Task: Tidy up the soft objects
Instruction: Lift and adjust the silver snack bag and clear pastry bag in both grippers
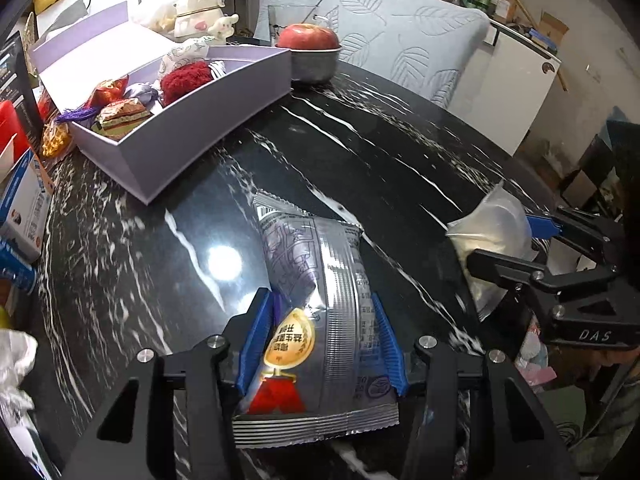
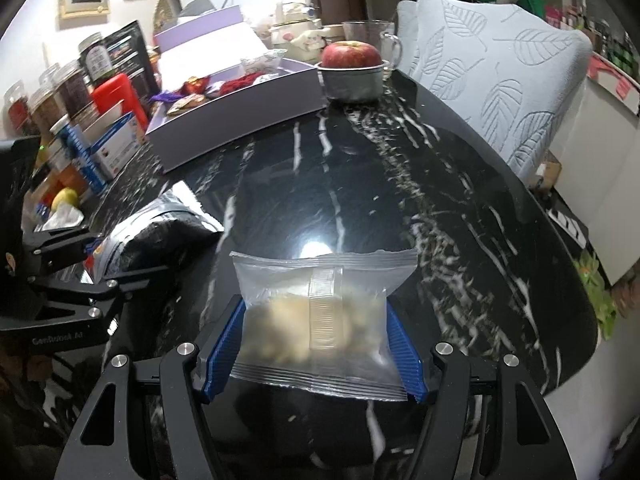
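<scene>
My left gripper (image 1: pixel 320 308) is shut on a silver foil snack packet (image 1: pixel 320 304) with a gold and red emblem, held just over the black marble table (image 1: pixel 360 152). My right gripper (image 2: pixel 316 316) is shut on a clear packet of pale snacks (image 2: pixel 320 312). The right gripper (image 1: pixel 508 248) and its clear packet (image 1: pixel 492 236) show at the right of the left wrist view. The silver packet (image 2: pixel 160 232) and left gripper (image 2: pixel 96 264) show at the left of the right wrist view. An open lilac box (image 1: pixel 168 140) at the far left holds several soft items, one of them red yarn (image 1: pixel 184 80).
A metal bowl with a red apple (image 1: pixel 308 38) stands behind the box (image 2: pixel 240 116). A chair with a leaf-pattern cover (image 1: pixel 400 40) is at the table's far side. Jars, boxes and a red container (image 2: pixel 116 96) crowd the left edge. A glass mug (image 2: pixel 372 36) is behind the apple.
</scene>
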Available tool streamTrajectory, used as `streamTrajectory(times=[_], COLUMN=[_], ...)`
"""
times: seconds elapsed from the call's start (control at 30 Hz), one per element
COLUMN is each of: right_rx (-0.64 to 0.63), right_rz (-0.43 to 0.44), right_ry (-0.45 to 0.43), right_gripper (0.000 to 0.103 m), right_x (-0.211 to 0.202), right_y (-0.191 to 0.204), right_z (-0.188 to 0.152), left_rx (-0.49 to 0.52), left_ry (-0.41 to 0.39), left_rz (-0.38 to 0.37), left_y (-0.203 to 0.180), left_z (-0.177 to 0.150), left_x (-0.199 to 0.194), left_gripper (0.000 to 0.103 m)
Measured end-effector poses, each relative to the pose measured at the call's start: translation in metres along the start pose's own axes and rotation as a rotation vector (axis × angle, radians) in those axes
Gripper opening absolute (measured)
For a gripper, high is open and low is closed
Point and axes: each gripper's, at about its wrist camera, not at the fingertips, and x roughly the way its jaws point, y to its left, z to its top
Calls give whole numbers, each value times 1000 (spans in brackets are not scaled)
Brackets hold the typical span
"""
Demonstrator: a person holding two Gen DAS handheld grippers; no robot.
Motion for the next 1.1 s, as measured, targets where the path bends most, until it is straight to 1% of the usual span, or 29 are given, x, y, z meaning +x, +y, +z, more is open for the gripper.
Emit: streamTrajectory(times=[0.07,0.17,0.33,0.43,0.5,0.53,0.63,0.73,0.8,0.87,0.9,0.97,1.0,1.1], right_rx=[-8,-30,-55,-80,-89,-92,-124,-157,-152,-142,-144,-150,-150,-131], right_rz=[20,32,56,45,36,35,20,-28,-46,-53,-62,-68,-69,-68], right_ry=[-6,-9,4,8,13,13,13,14,9,7,5,5,5,5], right_gripper=[68,68,69,72,80,81,88,90,90,87,81,77,72,66], right_x=[-3,-4,-5,-4,-3,-3,-1,3,4,4,3,3,3,2], right_y=[7,17,29,33,36,37,42,47,48,48,48,48,48,45], right_z=[-5,-9,-13,-14,-14,-15,-17,-18,-18,-18,-18,-16,-16,-14], left_rx=[5,16,1,6,20,21,34,45,55,57,58,67,67,70], left_ry=[2,7,33,33,25,24,22,19,21,21,20,15,14,13], left_rz=[-2,13,16,34,54,54,45,38,34,28,26,25,23,21], left_y=[-5,-10,-8,-7,-8,-8,-8,-8,-8,-5,-5,-5,-5,-5], left_z=[-6,-16,-23,-26,-26,-26,-23,-21,-20,-19,-19,-20,-20,-21], left_x=[-4,-11,-19,-20,-19,-19,-16,-15,-14,-13,-12,-12,-12,-12], left_gripper=[50,50,50,51,51,52,52,56,59,60,60,60,60,60])
